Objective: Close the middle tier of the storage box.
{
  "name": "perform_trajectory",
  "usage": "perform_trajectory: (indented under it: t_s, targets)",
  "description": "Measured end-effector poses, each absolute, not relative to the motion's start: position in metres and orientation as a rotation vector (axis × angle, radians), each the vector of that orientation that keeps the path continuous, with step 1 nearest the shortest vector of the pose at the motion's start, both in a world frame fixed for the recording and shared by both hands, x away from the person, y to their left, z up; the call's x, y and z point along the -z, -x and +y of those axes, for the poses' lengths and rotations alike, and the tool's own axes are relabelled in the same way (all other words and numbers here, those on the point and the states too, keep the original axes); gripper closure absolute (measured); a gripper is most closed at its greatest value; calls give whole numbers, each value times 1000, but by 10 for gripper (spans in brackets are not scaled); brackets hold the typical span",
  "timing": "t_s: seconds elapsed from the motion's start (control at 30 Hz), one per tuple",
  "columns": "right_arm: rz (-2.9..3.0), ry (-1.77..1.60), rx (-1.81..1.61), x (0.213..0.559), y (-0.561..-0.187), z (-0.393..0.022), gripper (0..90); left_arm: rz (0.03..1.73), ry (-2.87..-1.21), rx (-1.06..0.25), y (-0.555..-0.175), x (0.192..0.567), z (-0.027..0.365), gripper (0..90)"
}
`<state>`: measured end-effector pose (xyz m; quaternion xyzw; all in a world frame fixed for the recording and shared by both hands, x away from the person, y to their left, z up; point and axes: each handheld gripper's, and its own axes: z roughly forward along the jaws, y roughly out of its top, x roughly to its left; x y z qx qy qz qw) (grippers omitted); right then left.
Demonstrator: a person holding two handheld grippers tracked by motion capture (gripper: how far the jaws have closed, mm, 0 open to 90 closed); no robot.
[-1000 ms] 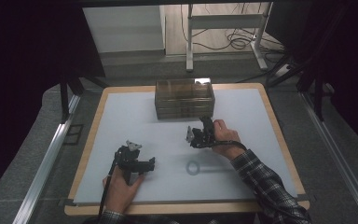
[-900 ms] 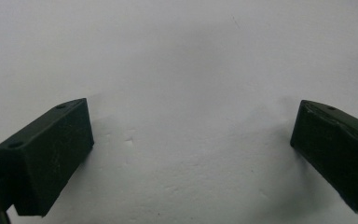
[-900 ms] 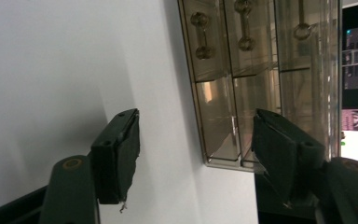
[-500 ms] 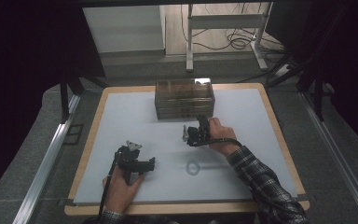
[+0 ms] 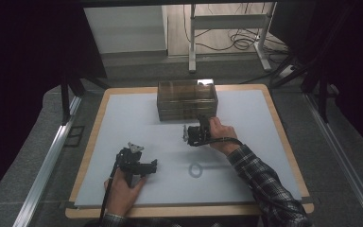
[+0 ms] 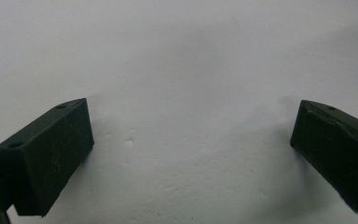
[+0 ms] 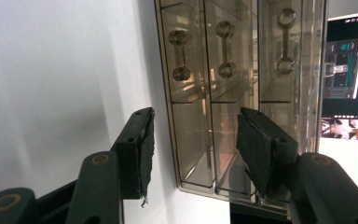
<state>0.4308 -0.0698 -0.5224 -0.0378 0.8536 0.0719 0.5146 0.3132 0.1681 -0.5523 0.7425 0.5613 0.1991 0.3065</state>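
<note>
moved nearer, the right gripper (image 5: 192,135), jaws open and empty, faces the drawer cabinet (image 7: 233,93) just ahead.

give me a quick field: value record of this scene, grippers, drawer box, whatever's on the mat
surface: pale mat on a wood-edged table
drawer unit: smoky clear plastic box at the far middle of the mat, three drawers with dumbbell-shaped handles
right gripper: open, rolled on its side, jaws facing the drawer fronts, not touching them
left gripper: open, nothing between its jaws, resting low on the near left of the mat
ring object: small ring with a thin stem lying flat on the mat between the hands; too faint to identify
</note>
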Motion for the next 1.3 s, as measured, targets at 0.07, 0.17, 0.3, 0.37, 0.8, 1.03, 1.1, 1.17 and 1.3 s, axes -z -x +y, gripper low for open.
perform_trajectory:
  t_s: [0.07, 0.17, 0.3, 0.37, 0.8, 1.03, 1.1, 1.17, 1.3]
  targets:
    - [2064, 96, -195, 523, -433, -69, 467, 1485, -1965, -527, -313, 552, 168, 0]
    - [2052, 109, -177, 522, -435, -68, 481, 1485, -1965, -527, -313, 552, 168, 0]
    - [2033, 99, -153, 522, -436, -65, 510, 1485, -1965, -527, -313, 552, 168, 0]
    - [2021, 99, -151, 523, -437, -64, 520, 1485, -1965, -527, -313, 552, 168, 0]
    - [1974, 139, -127, 528, -443, -53, 593, 1485, -1965, -527, -313, 552, 168, 0]
    - [1939, 129, -121, 532, -448, -50, 633, 1485, -1965, -527, -313, 552, 168, 0]
    - [1939, 128, -104, 532, -450, -50, 647, 1485, -1965, -527, -313, 552, 168, 0]
    - [1925, 132, -109, 534, -451, -50, 662, 1485, -1965, -527, -313, 552, 168, 0]
    - [1911, 142, -98, 537, -452, -48, 695, 1485, -1964, -527, -313, 552, 168, 0]
